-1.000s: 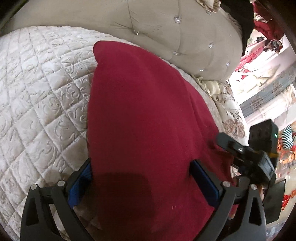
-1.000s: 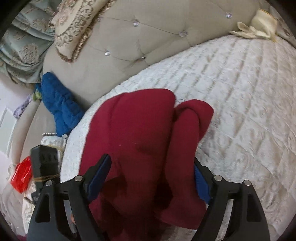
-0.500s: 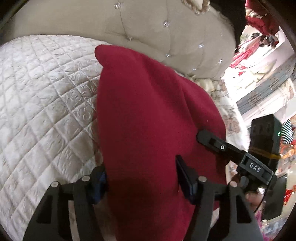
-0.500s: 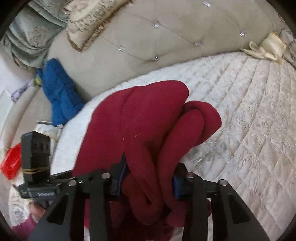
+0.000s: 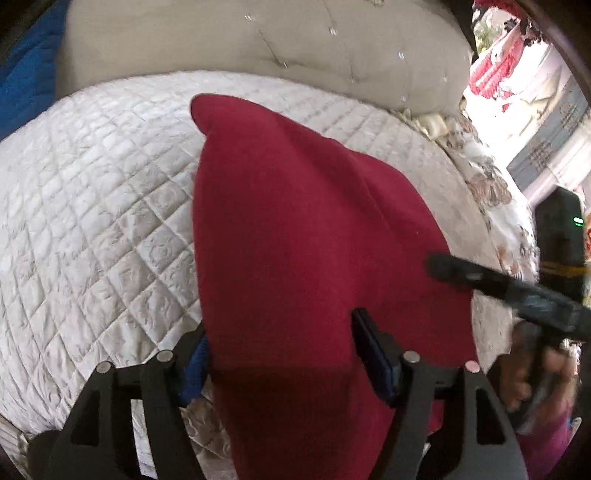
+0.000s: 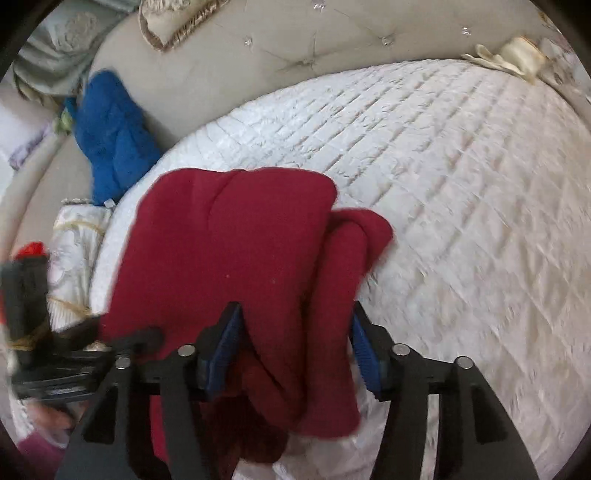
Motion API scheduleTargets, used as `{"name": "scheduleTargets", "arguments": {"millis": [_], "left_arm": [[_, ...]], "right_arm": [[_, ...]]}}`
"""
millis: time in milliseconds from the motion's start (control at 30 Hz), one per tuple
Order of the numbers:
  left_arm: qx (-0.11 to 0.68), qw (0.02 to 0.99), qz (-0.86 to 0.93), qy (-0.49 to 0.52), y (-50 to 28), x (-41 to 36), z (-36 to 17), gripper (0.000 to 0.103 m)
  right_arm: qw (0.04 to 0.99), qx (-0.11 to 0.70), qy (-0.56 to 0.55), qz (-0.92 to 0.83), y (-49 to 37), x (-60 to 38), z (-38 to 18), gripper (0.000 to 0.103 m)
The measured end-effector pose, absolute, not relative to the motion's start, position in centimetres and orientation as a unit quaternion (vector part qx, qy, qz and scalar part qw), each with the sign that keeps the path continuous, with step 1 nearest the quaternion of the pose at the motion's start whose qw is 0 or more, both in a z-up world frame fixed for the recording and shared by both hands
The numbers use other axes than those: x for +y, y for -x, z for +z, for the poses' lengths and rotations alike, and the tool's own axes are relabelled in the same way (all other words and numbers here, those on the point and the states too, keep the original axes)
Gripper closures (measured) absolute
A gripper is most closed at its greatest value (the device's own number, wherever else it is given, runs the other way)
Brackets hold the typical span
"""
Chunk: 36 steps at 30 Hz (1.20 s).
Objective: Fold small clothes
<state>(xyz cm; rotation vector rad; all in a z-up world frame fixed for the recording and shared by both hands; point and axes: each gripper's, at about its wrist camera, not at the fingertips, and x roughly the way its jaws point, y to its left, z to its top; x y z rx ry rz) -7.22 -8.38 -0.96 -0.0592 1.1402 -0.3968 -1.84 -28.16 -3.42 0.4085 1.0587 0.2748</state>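
Red garment [image 5: 295,258] is lying on the white quilted bed [image 5: 92,221] in the left wrist view, stretching from the near edge toward a far point close to the beige tufted headboard [image 5: 258,44]. Left tool [image 5: 280,354] is clamping the near end of the cloth, its blue-padded fingers [image 5: 373,354] pressing in from both sides with fabric bunching between them. Right tool's black body [image 5: 517,291] is reaching in from the right, blurred, its tip touching the garment's right edge. A blue cloth [image 5: 26,77] is showing at the far left, and floral bedding [image 5: 495,206] is lying along the bed's right edge.

In the right wrist view, the red garment [image 6: 240,251] is sitting at the near left part of the bed [image 6: 461,206], folded over itself with a rolled bulge on its right side. Right tool [image 6: 295,347] is gripping a thick fold of it, blue pads [image 6: 221,350] squeezing the cloth on either side. Left tool [image 6: 55,365] is appearing at the near left, blurred, against the garment's left edge. A blue quilted item [image 6: 110,136] is resting against the headboard [image 6: 332,40] at the far left, a patterned cushion [image 6: 173,18] above it, and a cream cloth [image 6: 513,55] is lying at the far right.
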Motion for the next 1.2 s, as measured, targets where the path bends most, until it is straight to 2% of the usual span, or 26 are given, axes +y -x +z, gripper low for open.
{"name": "scheduleTargets", "arguments": {"millis": [100,133,200,367,500,567,700,1033,1167,1200], "left_arm": [[0.522,0.835,-0.167,0.035,7.9,-7.3,-0.1,0.026],[0.517,0.84,-0.16,0.036,8.0,-6.7,0.2,0.026],[0.498,0.855,-0.142,0.026,8.6,-5.9,1.0,0.026],[0.461,0.88,-0.114,-0.025,10.2,-5.6,2.3,0.026],[0.445,0.888,-0.111,-0.042,11.7,-5.6,3.3,0.026],[0.438,0.892,-0.104,-0.044,12.1,-5.8,3.8,0.026],[0.431,0.896,-0.094,-0.036,12.9,-5.3,4.7,0.026],[0.411,0.908,-0.073,-0.046,12.8,-5.0,4.9,0.026],[0.415,0.906,-0.069,-0.04,12.4,-4.8,4.5,0.026],[0.415,0.906,-0.069,-0.039,12.4,-4.8,4.4,0.026]], "right_arm": [[0.863,0.462,-0.179,0.097,4.4,-29.2,-0.3,0.07],[0.875,0.445,-0.161,0.103,5.3,-28.9,1.2,0.081],[0.884,0.426,-0.14,0.128,6.5,-27.8,3.1,0.088],[0.878,0.429,-0.09,0.191,6.9,-22.2,2.9,0.088],[0.869,0.481,0.004,0.121,6.8,-20.2,-1.3,0.089],[0.863,0.492,-0.02,0.112,7.1,-21.2,-2.9,0.09],[0.875,0.473,-0.022,0.101,8.8,-21.4,-2.7,0.09],[0.901,0.423,-0.018,0.098,9.4,-19.4,2.0,0.089],[0.899,0.435,-0.003,0.051,7.4,-19.6,0.4,0.089],[0.895,0.445,0.007,0.033,7.0,-19.7,-0.4,0.086]]}}
